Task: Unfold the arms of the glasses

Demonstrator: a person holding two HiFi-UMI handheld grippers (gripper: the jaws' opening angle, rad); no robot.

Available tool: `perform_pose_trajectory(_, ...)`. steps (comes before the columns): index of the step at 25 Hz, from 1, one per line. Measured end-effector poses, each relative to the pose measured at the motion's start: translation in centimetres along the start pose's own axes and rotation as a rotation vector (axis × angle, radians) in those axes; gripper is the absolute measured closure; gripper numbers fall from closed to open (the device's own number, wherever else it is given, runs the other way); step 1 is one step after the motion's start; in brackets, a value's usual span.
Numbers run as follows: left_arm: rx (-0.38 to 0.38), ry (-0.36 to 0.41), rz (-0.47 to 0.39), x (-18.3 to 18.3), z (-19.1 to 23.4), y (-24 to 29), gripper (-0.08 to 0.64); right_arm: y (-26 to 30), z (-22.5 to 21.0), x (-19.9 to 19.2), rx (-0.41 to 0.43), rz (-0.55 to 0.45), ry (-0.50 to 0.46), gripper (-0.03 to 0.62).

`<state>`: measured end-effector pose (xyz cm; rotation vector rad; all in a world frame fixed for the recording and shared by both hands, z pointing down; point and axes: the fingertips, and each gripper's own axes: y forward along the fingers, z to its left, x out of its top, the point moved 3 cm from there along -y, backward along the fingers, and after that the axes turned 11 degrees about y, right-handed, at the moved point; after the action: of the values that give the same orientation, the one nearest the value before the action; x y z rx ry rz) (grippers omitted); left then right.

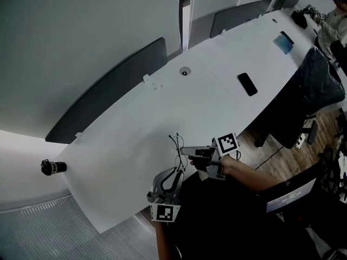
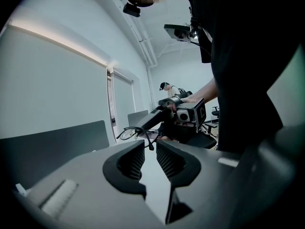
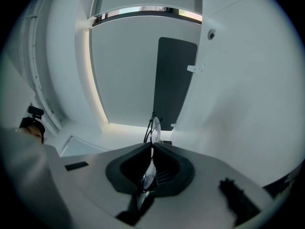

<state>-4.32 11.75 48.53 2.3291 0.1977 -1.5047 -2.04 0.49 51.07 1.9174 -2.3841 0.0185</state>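
Thin black-framed glasses [image 1: 176,148] hang in the air over the near edge of the white table [image 1: 141,123]. My right gripper [image 1: 183,151] is shut on the glasses; in the right gripper view a lens sits pinched between its pads, and the frame [image 3: 153,126] sticks out past the tips. The left gripper [image 1: 178,171] is just below and in front of it, pointing up at the glasses. In the left gripper view its jaws [image 2: 150,148] stand apart, and the curved end of one glasses arm [image 2: 151,146] dangles at the gap without being pressed.
A black phone [image 1: 248,84] and a bluish flat device [image 1: 283,42] lie farther along the table. Dark grey partition panels [image 1: 108,93] line its far edge. A black office chair [image 1: 312,91] stands at the right, a black cylinder [image 1: 53,167] at the left. Another person [image 1: 335,23] sits far off.
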Motion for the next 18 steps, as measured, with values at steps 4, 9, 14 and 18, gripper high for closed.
perform_pose_trajectory(4, -0.010, -0.024, 0.025, -0.6, -0.2, -0.2, 0.485, 0.5, -0.2, -0.4, -0.010, 0.016, -0.010, 0.574)
perform_pose_trajectory(9, -0.035, -0.031, 0.017, -1.2, -0.5, -0.1, 0.525, 0.5, -0.8, -0.6, -0.017, 0.007, 0.028, 0.574)
perform_pose_trajectory(14, -0.048, -0.030, 0.028, -1.2, -0.1, -0.2, 0.529, 0.1, -1.1, -0.5, -0.049, 0.014, -0.004, 0.574)
perform_pose_trajectory(18, -0.033, -0.012, 0.005, -1.3, 0.7, -0.4, 0.529, 0.0, -1.3, -0.4, -0.084, 0.034, -0.061, 0.574)
